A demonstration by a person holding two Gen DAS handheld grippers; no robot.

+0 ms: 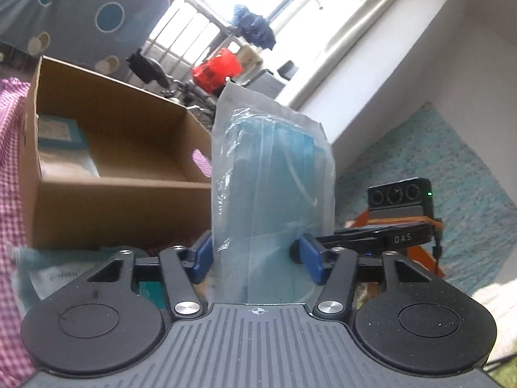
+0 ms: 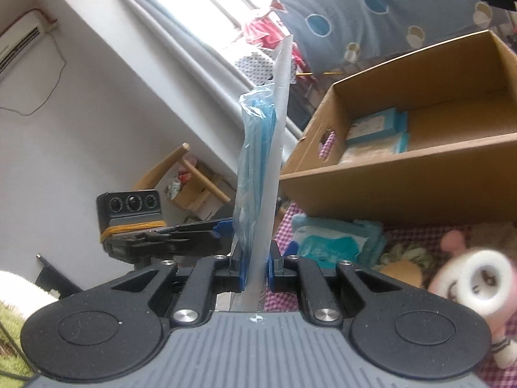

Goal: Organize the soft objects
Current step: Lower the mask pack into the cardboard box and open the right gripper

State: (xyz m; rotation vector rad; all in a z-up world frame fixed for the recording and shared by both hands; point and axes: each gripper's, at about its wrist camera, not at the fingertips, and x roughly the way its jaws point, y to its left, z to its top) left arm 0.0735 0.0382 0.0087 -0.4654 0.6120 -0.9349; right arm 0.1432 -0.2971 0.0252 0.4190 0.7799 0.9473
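A clear plastic pack of blue face masks (image 1: 271,174) stands upright between both grippers. In the left wrist view I see its broad side, and my left gripper (image 1: 257,258) has its blue pads pressed on the pack's two lower edges. In the right wrist view the same pack (image 2: 258,161) is edge-on, and my right gripper (image 2: 257,271) is shut on its thin bottom edge. The right gripper (image 1: 326,238) comes in from the right in the left wrist view. The left gripper (image 2: 226,226) comes in from the left in the right wrist view.
An open cardboard box (image 1: 113,200) (image 2: 404,187) stands just behind the pack, with teal packets (image 2: 374,129) inside. It rests on pink checked cloth (image 1: 9,168). Another mask packet (image 2: 332,242) and a pink and white plush toy (image 2: 475,284) lie in front of the box.
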